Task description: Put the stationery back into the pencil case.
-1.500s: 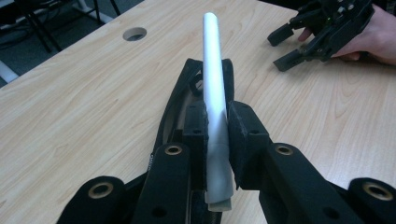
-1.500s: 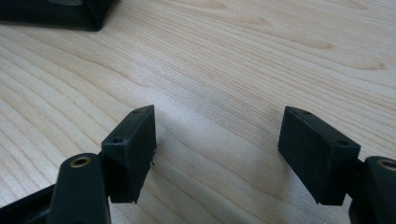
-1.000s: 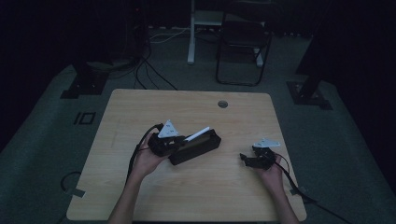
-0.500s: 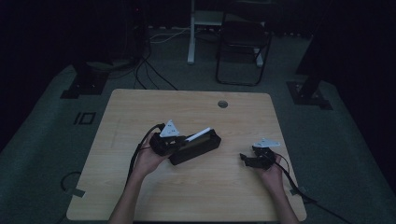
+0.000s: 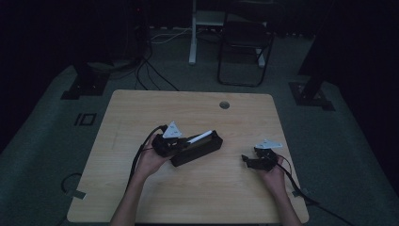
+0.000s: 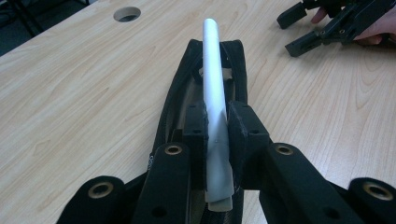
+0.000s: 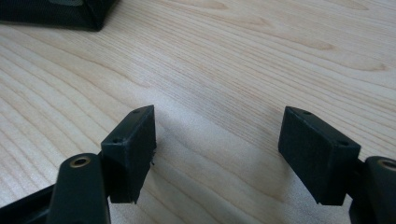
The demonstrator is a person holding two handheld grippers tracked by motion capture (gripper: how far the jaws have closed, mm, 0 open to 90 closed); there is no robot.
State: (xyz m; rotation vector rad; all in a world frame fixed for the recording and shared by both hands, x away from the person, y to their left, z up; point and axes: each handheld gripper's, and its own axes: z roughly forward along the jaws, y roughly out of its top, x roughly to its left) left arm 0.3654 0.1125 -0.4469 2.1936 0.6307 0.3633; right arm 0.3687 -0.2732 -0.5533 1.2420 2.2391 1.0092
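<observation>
Trouble could come from the angle: the left gripper (image 6: 217, 140) is clamped on a white pen (image 6: 214, 93) that pokes up out of the black case (image 6: 177, 102), and if it tilts on the way in, the tip may catch the case's rim and drag the case across the table (image 5: 141, 108). The case sits near the table's middle, open along its top; apart from the pen, I can't tell what's inside. At four o'clock from the case, the right gripper (image 5: 254, 160) rests with jaws apart, empty, steadying nothing.
</observation>
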